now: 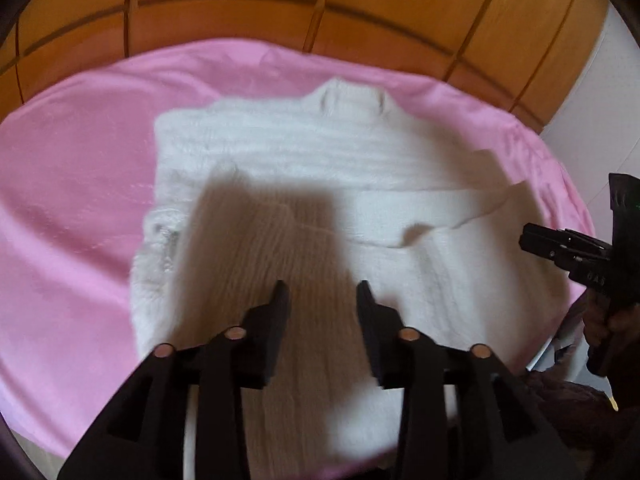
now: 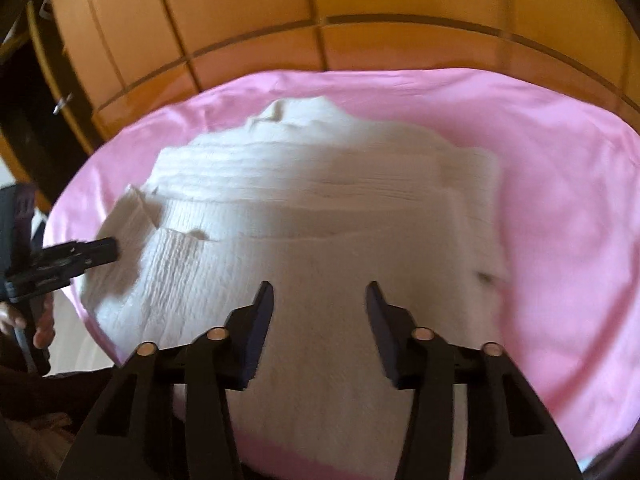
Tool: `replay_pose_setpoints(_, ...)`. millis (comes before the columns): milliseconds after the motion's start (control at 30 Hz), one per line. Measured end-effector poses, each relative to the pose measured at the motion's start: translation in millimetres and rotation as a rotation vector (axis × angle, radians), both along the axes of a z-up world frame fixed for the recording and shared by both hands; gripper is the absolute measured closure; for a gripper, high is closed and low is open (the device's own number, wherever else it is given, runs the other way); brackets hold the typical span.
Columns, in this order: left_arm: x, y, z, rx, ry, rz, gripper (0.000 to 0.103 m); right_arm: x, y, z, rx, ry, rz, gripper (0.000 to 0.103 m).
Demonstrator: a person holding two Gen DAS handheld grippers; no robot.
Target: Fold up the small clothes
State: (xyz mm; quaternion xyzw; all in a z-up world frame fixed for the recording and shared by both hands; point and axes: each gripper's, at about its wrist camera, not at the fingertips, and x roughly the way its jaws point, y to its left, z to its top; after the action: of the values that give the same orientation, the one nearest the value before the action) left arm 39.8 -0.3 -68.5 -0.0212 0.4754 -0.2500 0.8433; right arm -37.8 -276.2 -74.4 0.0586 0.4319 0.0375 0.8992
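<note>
A white knitted sweater (image 1: pixel 300 152) lies flat on a pink cloth (image 1: pixel 72 184), collar at the far side, with both sleeves folded across its body. My left gripper (image 1: pixel 322 288) hovers over the sweater's near half, open, with nothing between its fingers. My right gripper (image 2: pixel 320 286) also stands open above the sweater (image 2: pixel 320 184), holding nothing. In the left wrist view the right gripper (image 1: pixel 528 236) appears at the sweater's right edge. In the right wrist view the left gripper (image 2: pixel 112 246) shows at the left edge, over a folded sleeve.
The pink cloth (image 2: pixel 560 184) reaches well beyond the sweater on all sides. Orange wooden panels (image 1: pixel 360 0) rise behind it. A hand (image 2: pixel 40 332) grips the left tool's handle. Dark fabric (image 1: pixel 568 400) lies at the near right. A small dark spot (image 2: pixel 484 278) marks the sweater's right side.
</note>
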Motion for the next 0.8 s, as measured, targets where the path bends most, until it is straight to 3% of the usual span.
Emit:
replay_pose_setpoints(67, 9, -4, -10, -0.01, 0.025, -0.004, 0.068, 10, 5, -13, -0.019, 0.039, 0.018, 0.066)
replay_pose_setpoints(100, 10, -5, -13, -0.012, 0.027, -0.011, 0.078, 15, 8, -21, -0.025, 0.059, 0.03, 0.068)
replay_pose_setpoints(133, 9, -5, -13, -0.006, 0.013, -0.016, 0.095, 18, 11, -24, -0.028, 0.062, 0.036, 0.074)
replay_pose_setpoints(167, 7, -7, -14, -0.007, 0.005, -0.017, 0.097, 18, 12, -25, -0.026, 0.058, 0.043, 0.09)
replay_pose_setpoints(200, 5, -5, -13, -0.024, 0.001, -0.007, 0.098, 17, 12, -23, -0.029, 0.054, 0.041, 0.098)
replay_pose_setpoints(467, -6, 25, 26, -0.157, -0.122, 0.08, 0.099, 1, 5, 25, -0.029, -0.085, 0.016, 0.1)
replay_pose_setpoints(600, 10, 26, 34, -0.176, -0.159, 0.129, 0.099, 7, 2, 38, -0.079, -0.134, -0.017, 0.1)
replay_pose_setpoints(667, 24, 18, 24, -0.145, -0.144, 0.147, 0.099, 18, -1, 29, -0.088, -0.118, -0.035, 0.1)
replay_pose_setpoints(800, 48, -4, -19, -0.017, -0.03, 0.157, 0.098, 43, -4, -12, -0.085, -0.022, -0.07, 0.1)
